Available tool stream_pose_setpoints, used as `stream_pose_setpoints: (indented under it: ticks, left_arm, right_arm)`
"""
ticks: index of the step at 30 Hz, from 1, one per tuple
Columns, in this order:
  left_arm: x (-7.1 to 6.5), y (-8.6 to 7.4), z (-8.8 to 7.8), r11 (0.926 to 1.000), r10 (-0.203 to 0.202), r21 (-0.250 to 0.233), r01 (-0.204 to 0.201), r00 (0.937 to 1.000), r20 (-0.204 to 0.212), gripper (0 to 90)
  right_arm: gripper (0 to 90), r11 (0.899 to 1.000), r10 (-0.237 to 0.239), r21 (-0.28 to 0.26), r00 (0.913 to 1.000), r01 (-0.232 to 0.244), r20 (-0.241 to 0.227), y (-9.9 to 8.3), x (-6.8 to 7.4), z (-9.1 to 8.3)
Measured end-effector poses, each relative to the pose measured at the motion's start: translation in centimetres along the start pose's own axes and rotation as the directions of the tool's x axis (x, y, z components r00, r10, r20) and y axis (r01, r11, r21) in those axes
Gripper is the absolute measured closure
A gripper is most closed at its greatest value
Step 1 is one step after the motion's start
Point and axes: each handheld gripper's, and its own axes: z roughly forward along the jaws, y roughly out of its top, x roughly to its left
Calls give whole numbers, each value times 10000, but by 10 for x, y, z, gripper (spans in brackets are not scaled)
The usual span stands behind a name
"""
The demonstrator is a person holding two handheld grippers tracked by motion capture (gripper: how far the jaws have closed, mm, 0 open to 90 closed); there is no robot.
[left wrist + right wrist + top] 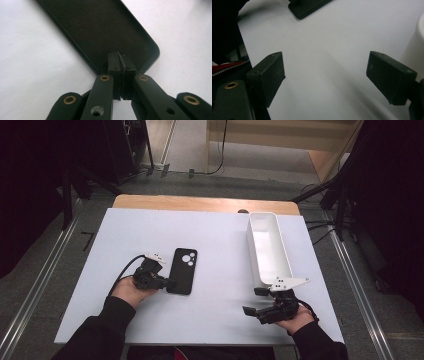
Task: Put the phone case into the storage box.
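Where the white surface (210, 315) meets the person's side, both forearms come in over its near edge, one toward each near corner.

Left tool (167, 283): held in the left hand (131, 291), lying low and pointing toward the right edge. Its jaws are pressed together at the near end of the phone case (183, 270). In the left gripper view the two pads (115, 65) meet face to face with no gap, right at the case's (100, 32) near rim; whether a thin lip of the rim is caught between them I cannot tell. A black cable (124, 269) loops from this tool toward the left edge.

Phone case: black, flat on the surface, left of centre and nearer the near edge than the far one. Long axis runs near to far, camera cut-outs at the far end. It looks dark and matt inside the raised rim.

Tray (257, 226): white, long, narrow, open-topped, lying by the right edge. It reaches from the far right corner down toward the right tool, well apart from the case.

Right tool (254, 301): held in the right hand (296, 319) by the near right corner, just beside the tray's near end. Jaws spread wide, bare white surface between the two pads (268, 77) in the right gripper view; the tray's wall (415, 42) stands at that view's right edge.
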Motion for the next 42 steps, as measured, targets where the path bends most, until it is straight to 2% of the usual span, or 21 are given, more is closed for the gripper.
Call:
stream_pose_setpoints:
  ticks: [4, 9, 16, 18, 22, 29, 32, 37, 42]
  left_arm:
    - [9, -3, -5, 9992, -334, -213, 330, 9993, -141, 884]
    - [21, -7, -13, 9985, -475, -308, 462, 9979, -429, 884]
    - [35, -10, -20, 9930, -990, -729, 932, 9918, -804, 884]
    - [38, -10, -22, 9926, -1009, -778, 930, 9893, -1054, 885]
    - [38, -11, -22, 9927, -974, -828, 881, 9886, -1151, 884]
    - [39, -10, -27, 9868, -1314, -1054, 1232, 9885, -751, 804]
    - [35, -9, -31, 9860, -1182, -1248, 1105, 9914, -566, 749]
    - [28, -9, -37, 9851, -966, -1452, 923, 9950, -233, 599]
    - [20, -11, -44, 9793, -756, -1883, 740, 9971, -15, 495]
  right_arm:
    - [135, 10000, -6, 11, 10000, 6, 0, 0, 0, 0]
    - [134, 10000, 22, 31, 10000, -22, -24, 0, 0, 0]
    - [134, 10000, -6, 14, 10000, 6, -11, 0, 0, 0]
    - [134, 10000, -23, 13, 10000, 23, -17, 0, 0, 0]
    - [134, 10000, -40, 9, 10000, 40, -18, 0, 0, 0]
    - [134, 10000, 12, 54, 10000, -13, 35, 0, 1, 0]
    - [135, 10000, -29, 36, 10000, 29, 22, 0, 1, 0]
    - [134, 10000, -17, -3, 10000, 16, -6, 0, 1, 0]
    - [134, 10000, -50, -3, 10000, 50, 27, 0, 0, 0]
